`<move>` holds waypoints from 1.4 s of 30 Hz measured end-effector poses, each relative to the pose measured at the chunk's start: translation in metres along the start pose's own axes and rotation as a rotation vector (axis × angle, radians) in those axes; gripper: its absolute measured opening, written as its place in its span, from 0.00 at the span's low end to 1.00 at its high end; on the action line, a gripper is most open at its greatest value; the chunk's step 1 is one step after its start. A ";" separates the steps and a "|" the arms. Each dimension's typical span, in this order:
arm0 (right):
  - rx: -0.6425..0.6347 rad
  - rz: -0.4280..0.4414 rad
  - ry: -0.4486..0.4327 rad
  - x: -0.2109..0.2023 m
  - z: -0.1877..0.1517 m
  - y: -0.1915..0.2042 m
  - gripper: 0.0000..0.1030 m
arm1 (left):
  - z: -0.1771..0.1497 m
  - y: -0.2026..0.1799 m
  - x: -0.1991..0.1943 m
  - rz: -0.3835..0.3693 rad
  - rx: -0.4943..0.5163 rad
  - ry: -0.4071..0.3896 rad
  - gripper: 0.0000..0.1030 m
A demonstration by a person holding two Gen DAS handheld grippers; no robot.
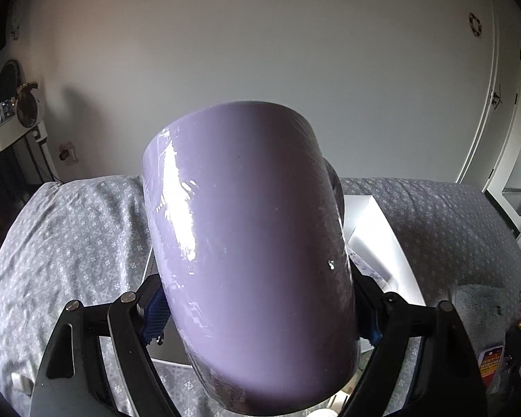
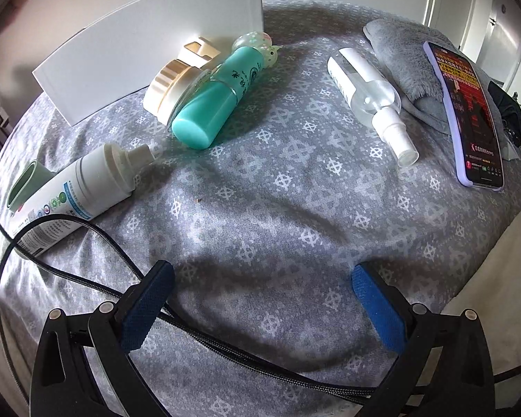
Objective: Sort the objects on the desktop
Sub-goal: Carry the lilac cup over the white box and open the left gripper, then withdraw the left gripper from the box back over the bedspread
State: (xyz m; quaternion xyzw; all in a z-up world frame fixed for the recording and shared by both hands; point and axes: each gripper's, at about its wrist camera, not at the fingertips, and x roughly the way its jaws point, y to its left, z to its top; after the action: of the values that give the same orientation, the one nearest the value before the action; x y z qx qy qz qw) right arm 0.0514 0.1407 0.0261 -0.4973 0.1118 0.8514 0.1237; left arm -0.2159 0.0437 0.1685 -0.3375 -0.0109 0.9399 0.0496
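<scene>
The lilac mug (image 1: 250,253) is glossy and smooth, seemingly glazed ceramic. The bedsheet (image 2: 278,208) is matt printed cloth. Near its far right corner lies a fuzzy grey towel (image 2: 403,69) beside a clear plastic spray bottle (image 2: 368,93). The gripper pads (image 2: 378,309) look ribbed blue rubber.

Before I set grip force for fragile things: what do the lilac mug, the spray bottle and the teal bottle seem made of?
Lilac mug, held in the left gripper: probably glazed ceramic; opaque with sharp glossy highlights.
Spray bottle: clear plastic, likely; see-through body, white nozzle.
Teal bottle: smooth and opaque with a soft sheen; plastic or coated glass, I cannot tell which.
</scene>
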 end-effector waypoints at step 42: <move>-0.016 -0.047 -0.002 0.013 0.012 0.000 1.00 | -0.216 0.054 -0.104 0.002 0.075 0.272 0.98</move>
State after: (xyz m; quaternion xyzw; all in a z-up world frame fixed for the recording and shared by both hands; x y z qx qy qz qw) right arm 0.0355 0.1453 0.0207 -0.5000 0.0932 0.8496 0.1399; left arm -0.0029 -0.0231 0.0646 -0.4597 0.0311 0.8854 0.0624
